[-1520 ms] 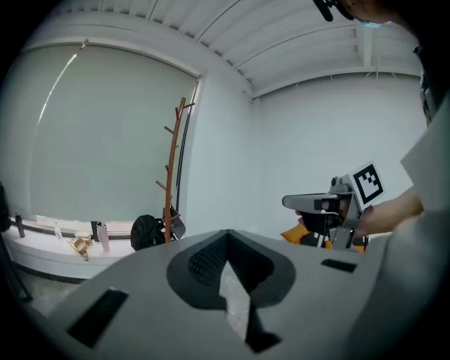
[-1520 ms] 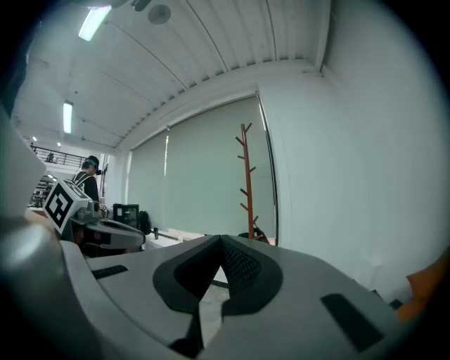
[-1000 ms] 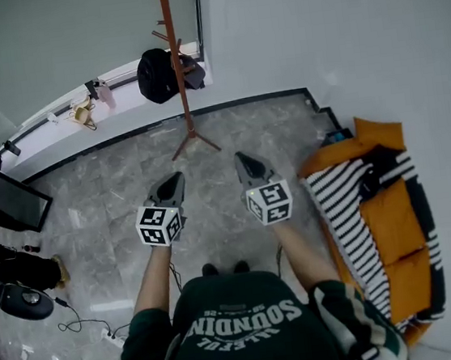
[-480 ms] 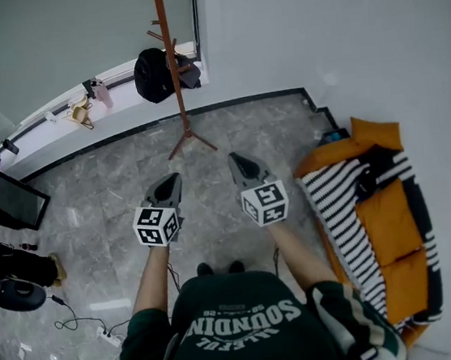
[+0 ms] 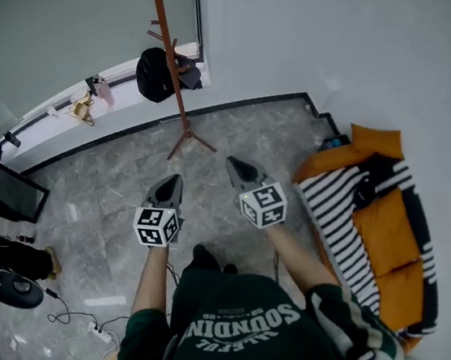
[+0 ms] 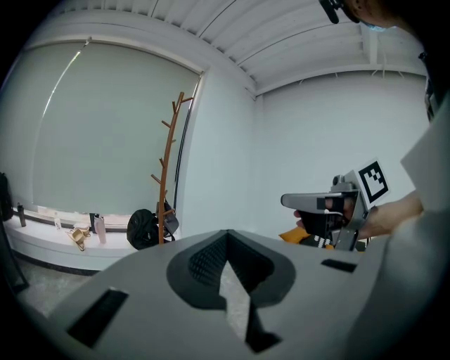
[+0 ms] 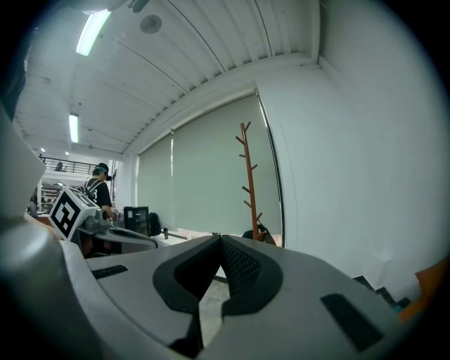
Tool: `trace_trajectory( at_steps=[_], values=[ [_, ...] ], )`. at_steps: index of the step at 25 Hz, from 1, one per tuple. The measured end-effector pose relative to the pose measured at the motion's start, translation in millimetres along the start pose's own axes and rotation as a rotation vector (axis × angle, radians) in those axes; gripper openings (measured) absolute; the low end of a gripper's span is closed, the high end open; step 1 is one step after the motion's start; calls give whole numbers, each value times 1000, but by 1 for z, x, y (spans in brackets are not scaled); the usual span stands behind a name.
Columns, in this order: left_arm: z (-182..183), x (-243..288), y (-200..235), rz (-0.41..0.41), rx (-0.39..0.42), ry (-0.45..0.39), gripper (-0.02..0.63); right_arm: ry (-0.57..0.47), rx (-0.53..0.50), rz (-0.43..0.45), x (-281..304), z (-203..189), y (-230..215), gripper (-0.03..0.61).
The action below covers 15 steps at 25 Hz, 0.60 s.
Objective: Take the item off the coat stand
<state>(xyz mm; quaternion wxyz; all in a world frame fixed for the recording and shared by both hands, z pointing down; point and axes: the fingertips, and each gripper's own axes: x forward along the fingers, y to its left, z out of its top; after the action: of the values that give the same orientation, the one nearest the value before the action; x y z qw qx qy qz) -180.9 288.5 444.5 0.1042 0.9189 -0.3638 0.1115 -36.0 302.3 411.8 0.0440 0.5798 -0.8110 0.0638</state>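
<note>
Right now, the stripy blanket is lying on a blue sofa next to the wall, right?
Not quite: the sofa is orange, not blue, as the head view shows. The stripy blanket does lie on it, next to the wall.

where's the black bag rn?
Head view, top centre: the black bag sits against the left side of the coat stand pole, low down, next to the white window ledge.
</note>
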Motion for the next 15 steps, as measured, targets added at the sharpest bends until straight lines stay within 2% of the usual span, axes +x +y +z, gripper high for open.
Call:
trace_trajectory(
  at_steps=[9,15],
  values=[
    [3,45,4,-22,-6,-3,0,35,-13,6,22,-13,-31,0],
    [16,95,39,-34,-5,-1,0,42,-21,12,72,-13,-58,0]
  ],
)
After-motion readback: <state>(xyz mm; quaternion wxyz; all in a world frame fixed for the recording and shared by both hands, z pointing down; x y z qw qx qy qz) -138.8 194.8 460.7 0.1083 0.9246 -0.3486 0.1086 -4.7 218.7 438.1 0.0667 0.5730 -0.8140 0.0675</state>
